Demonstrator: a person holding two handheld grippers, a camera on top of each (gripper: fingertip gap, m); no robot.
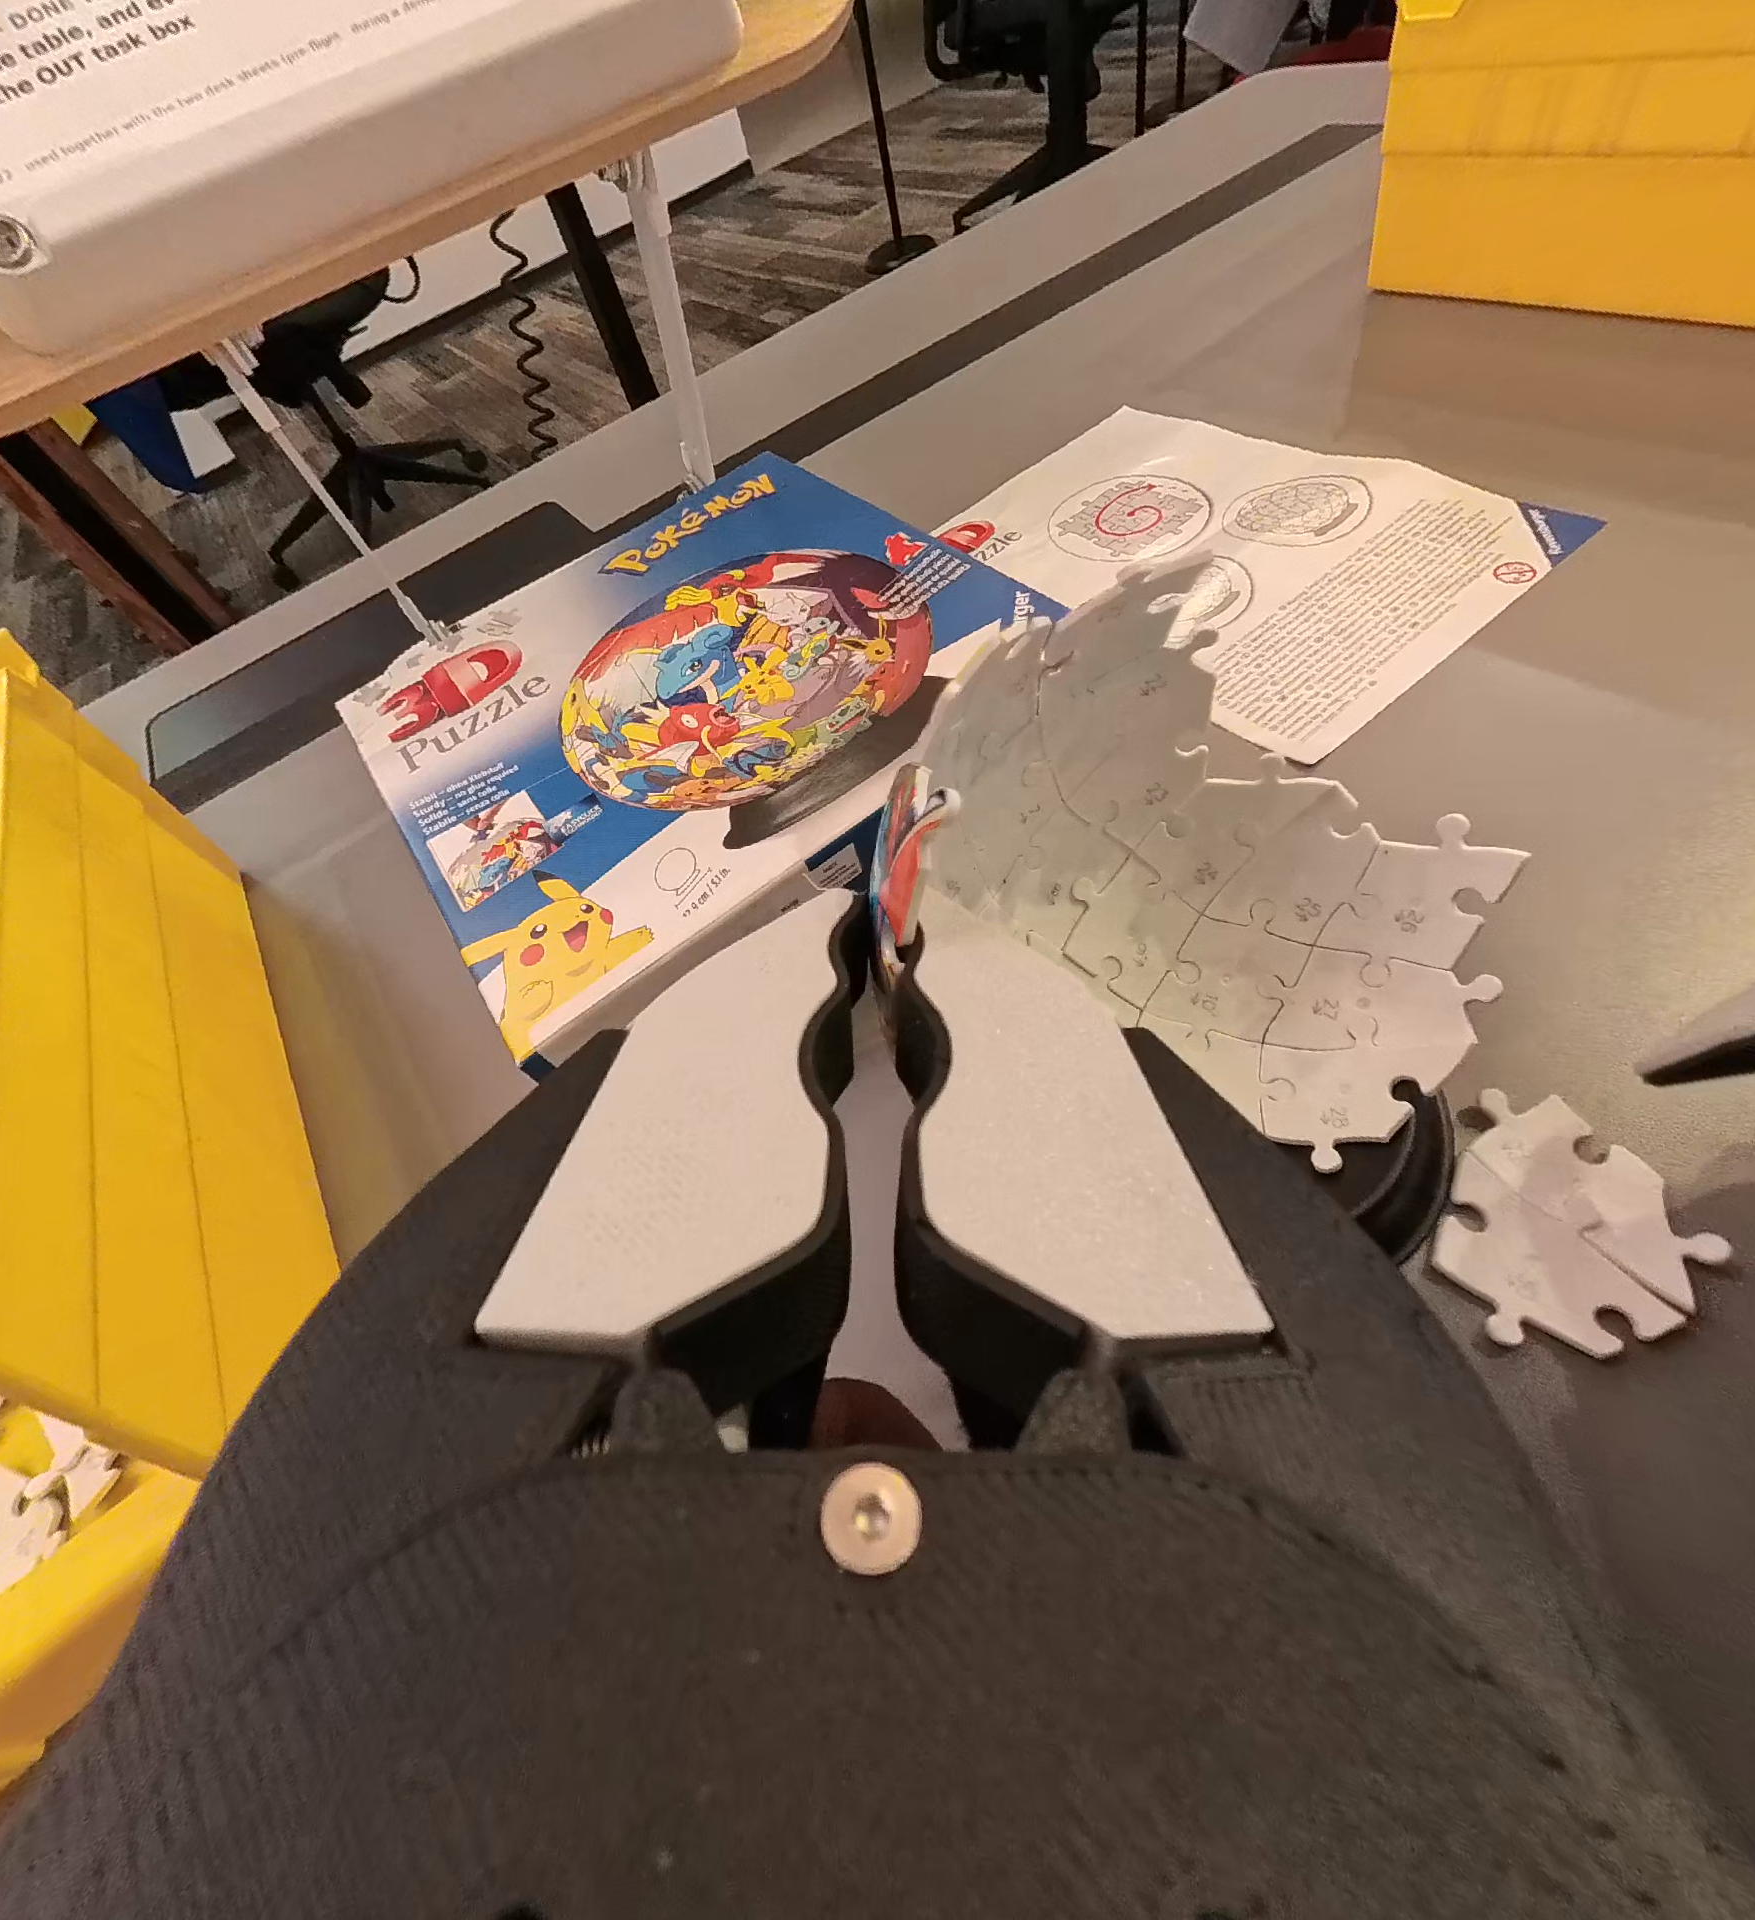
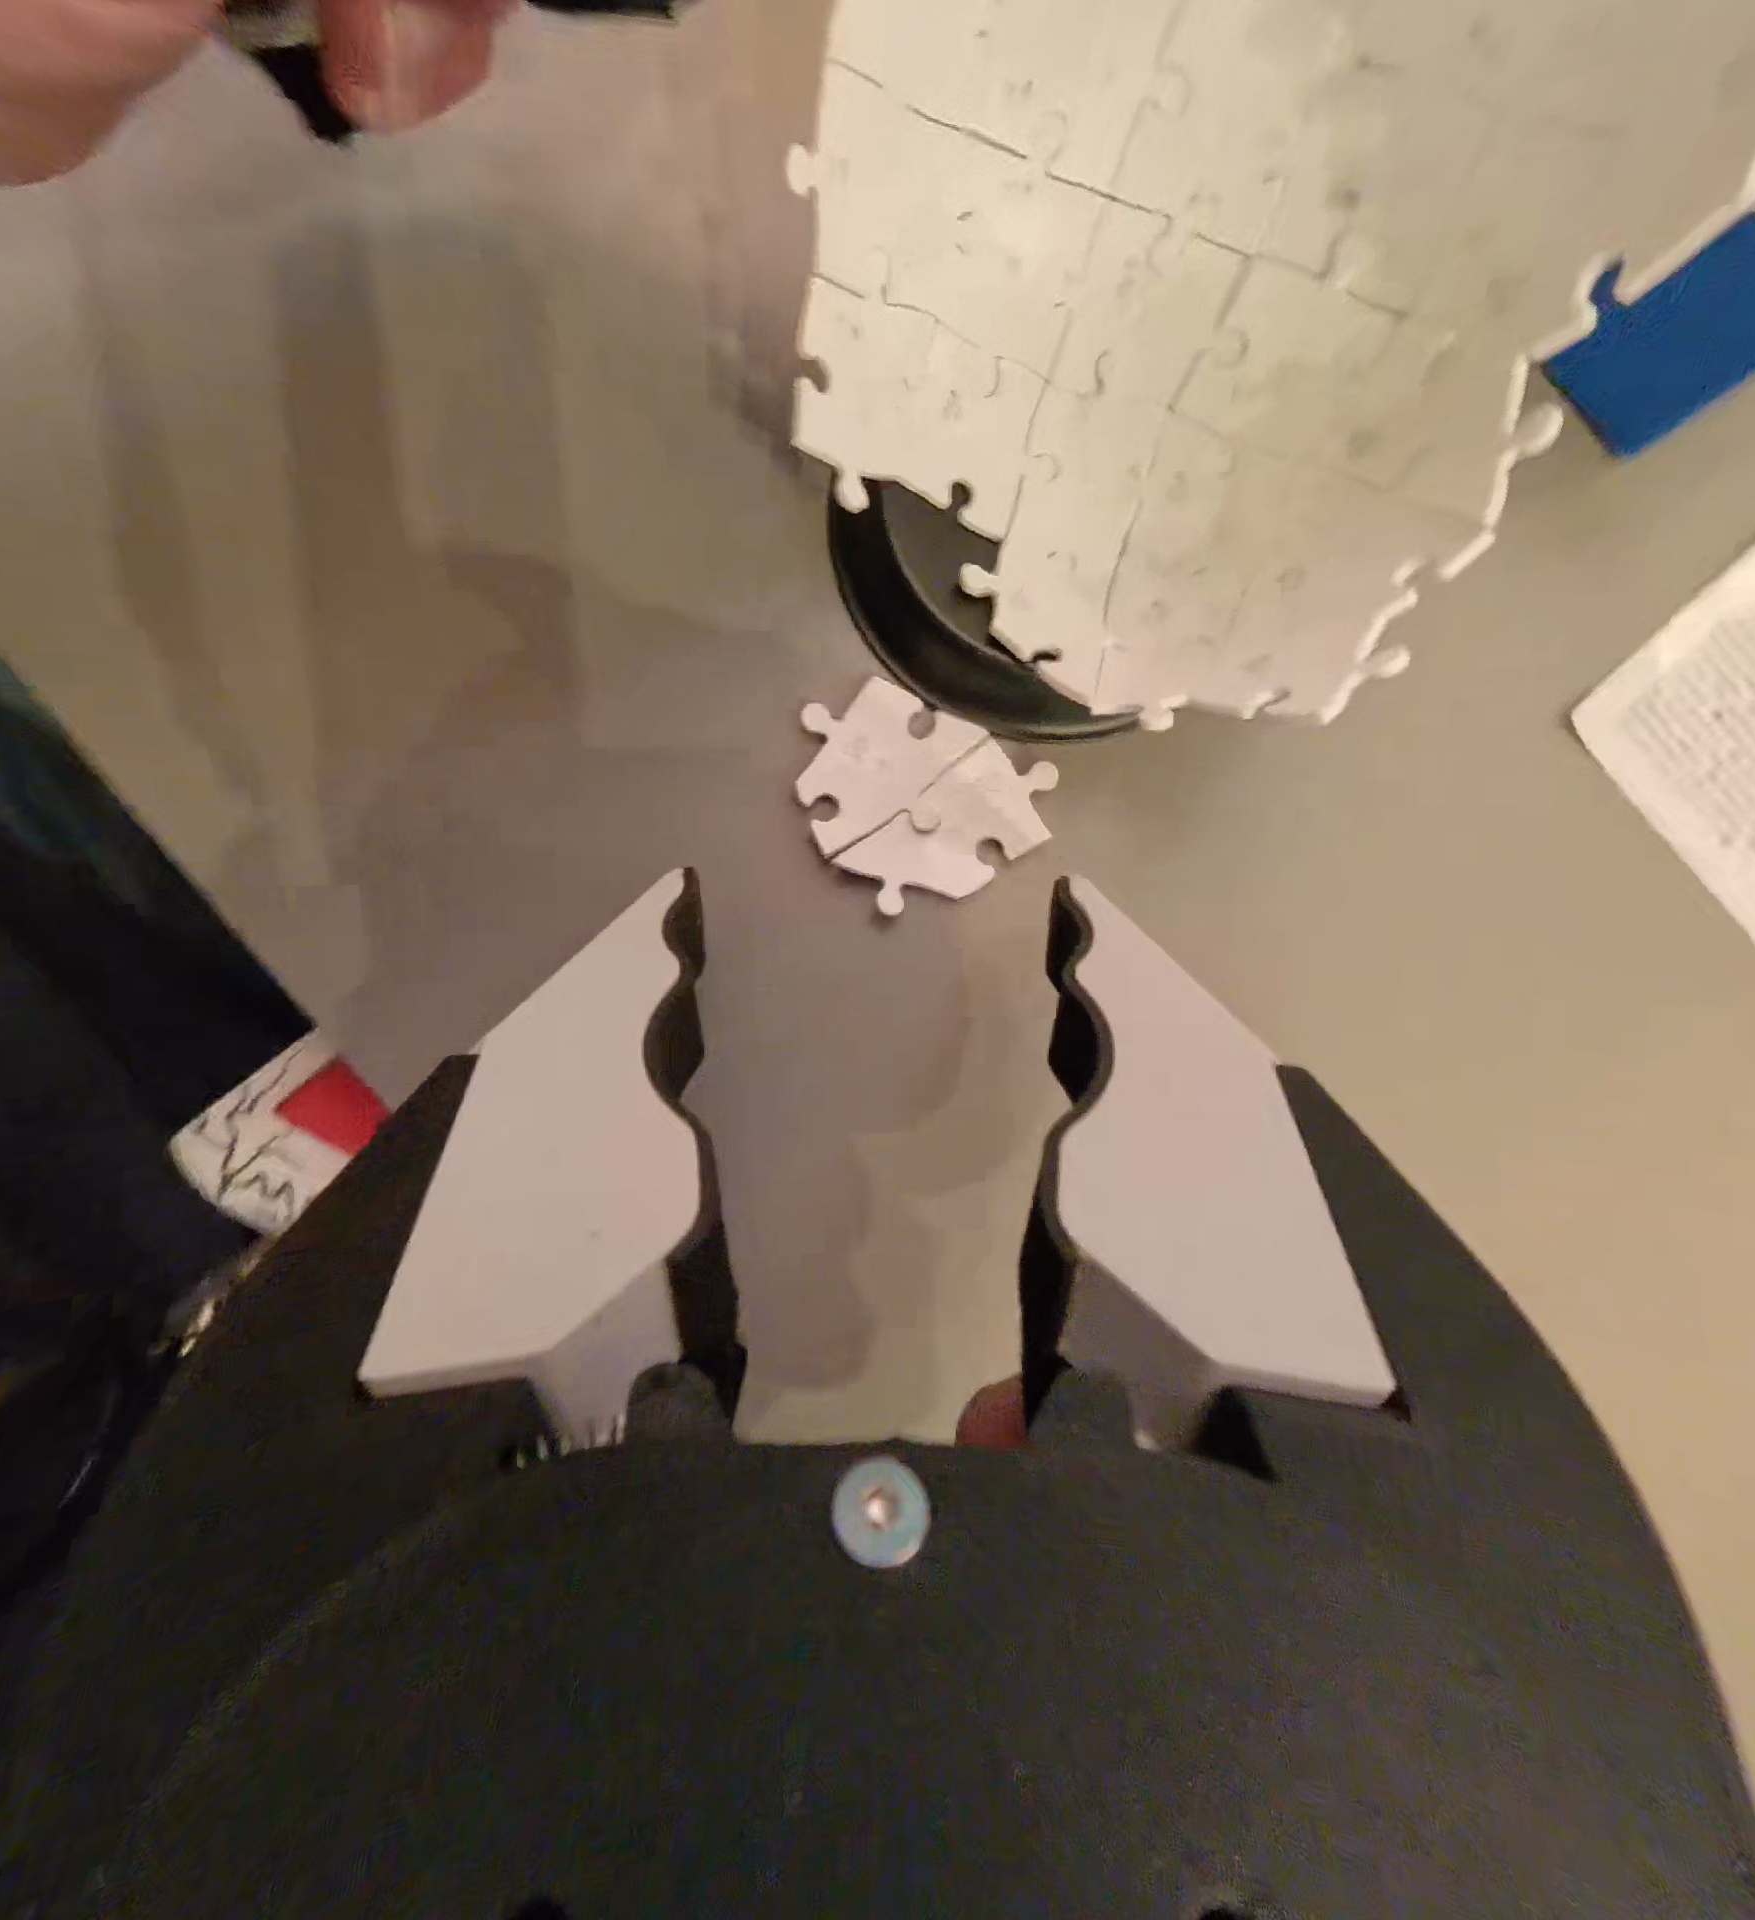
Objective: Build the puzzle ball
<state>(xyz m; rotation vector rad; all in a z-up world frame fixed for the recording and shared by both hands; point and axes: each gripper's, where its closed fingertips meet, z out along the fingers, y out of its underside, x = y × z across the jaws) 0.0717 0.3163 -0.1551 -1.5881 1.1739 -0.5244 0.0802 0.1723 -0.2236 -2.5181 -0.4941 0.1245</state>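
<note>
A curved, partly built puzzle shell (image 1: 1195, 873) shows its white inner side, with a coloured edge at its left. It sits over a black ring stand (image 1: 1413, 1174). My left gripper (image 1: 888, 951) is shut on the shell's coloured left edge. A small cluster of joined white pieces (image 1: 1569, 1247) lies on the table beside the stand. In the right wrist view the shell (image 2: 1164, 343) hangs over the stand (image 2: 914, 634), and the cluster (image 2: 920, 805) lies just ahead of my right gripper (image 2: 873, 894), which is open and empty. The right gripper's fingertip (image 1: 1746, 1029) shows at the right edge.
The puzzle box (image 1: 665, 727) lies flat behind the shell, with an instruction sheet (image 1: 1372, 592) to its right. A yellow bin (image 1: 73, 1039) with loose white pieces stands at the left. Another yellow bin (image 1: 1600, 156) stands at the far right. A hand (image 2: 177, 73) shows at top left. My right fingertips sit around 15 centimeters from my left ones.
</note>
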